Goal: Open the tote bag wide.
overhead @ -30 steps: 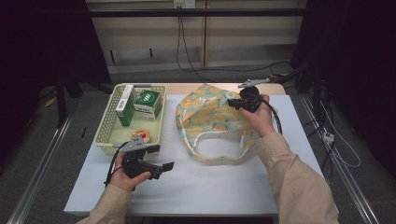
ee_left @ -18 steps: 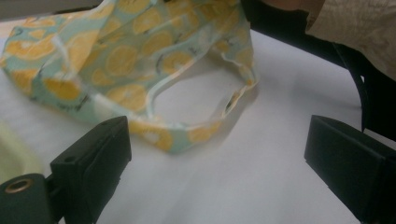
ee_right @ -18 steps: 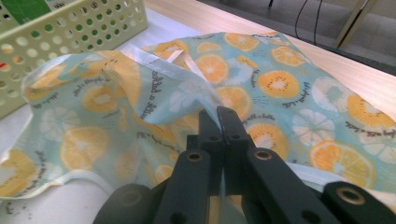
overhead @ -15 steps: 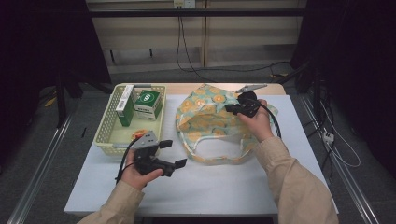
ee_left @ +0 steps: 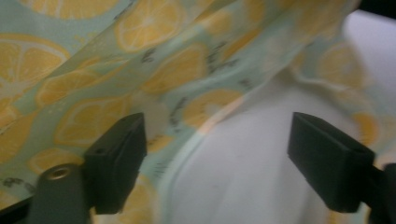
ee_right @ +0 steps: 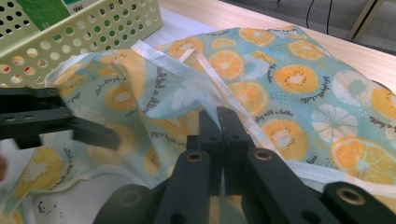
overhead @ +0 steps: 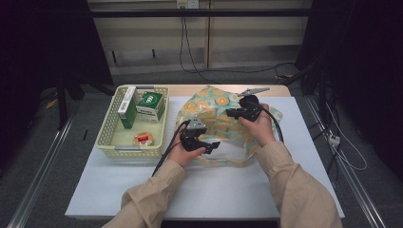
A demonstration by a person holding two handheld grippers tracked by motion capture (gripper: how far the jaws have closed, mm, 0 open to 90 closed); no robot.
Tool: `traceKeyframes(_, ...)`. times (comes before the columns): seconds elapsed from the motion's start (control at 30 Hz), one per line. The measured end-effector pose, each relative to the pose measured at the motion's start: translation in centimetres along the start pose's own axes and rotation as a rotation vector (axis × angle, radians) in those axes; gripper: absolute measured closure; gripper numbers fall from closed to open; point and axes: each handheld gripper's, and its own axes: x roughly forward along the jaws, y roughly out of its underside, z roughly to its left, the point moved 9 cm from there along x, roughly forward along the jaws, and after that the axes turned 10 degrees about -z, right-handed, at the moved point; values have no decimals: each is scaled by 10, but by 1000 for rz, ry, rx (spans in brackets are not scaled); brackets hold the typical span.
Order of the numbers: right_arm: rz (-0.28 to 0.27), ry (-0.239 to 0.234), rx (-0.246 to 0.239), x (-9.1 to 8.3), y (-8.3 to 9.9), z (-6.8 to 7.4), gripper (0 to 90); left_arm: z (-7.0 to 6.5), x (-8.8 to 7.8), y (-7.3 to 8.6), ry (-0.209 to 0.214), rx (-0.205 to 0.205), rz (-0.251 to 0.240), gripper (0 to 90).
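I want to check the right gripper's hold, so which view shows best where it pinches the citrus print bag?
The right gripper view: the right gripper has its jaws shut on the citrus print bag at a white-edged fold. The high view shows that gripper small at the bag's far side. The left gripper view shows the bag's fabric close up.

Blurred throughout in the left gripper view: lemon-printed pale green fabric bag [ee_left: 154,70], cut off at every edge. Too small to read in the high view: labels on the green-and-white cardboard boxes [overhead: 151,105]. Unidentifiable there: small reddish packet [overhead: 142,138].
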Motion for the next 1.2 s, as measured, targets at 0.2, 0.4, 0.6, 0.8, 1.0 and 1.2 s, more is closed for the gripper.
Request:
traceKeyframes(0.2, 1, -4, 12, 3, 1, 0, 900, 6, 28, -6, 0, -10, 20, 260)
traceKeyframes(0.4, -1, -12, 27, 4, 0, 0, 900, -2, 41, -13, 30, 65, -27, 183)
traceKeyframes(0.6, 2, -2, 57, 7, -1, -2, 900, 5, 54, -15, 17, 38, -10, 326)
traceKeyframes(0.8, 3, -1, 59, 8, -6, 0, 900, -1, 61, -10, 70, -3, 44, 859)
traceKeyframes(1.0, 14, 45, 44, 4, -12, -13, 900, -7, 46, 5, 89, 19, 162, 900)
traceKeyframes(1.2, -25, 137, 32, -5, -20, -46, 900, -14, 16, 18, 163, 8, 238, 900)
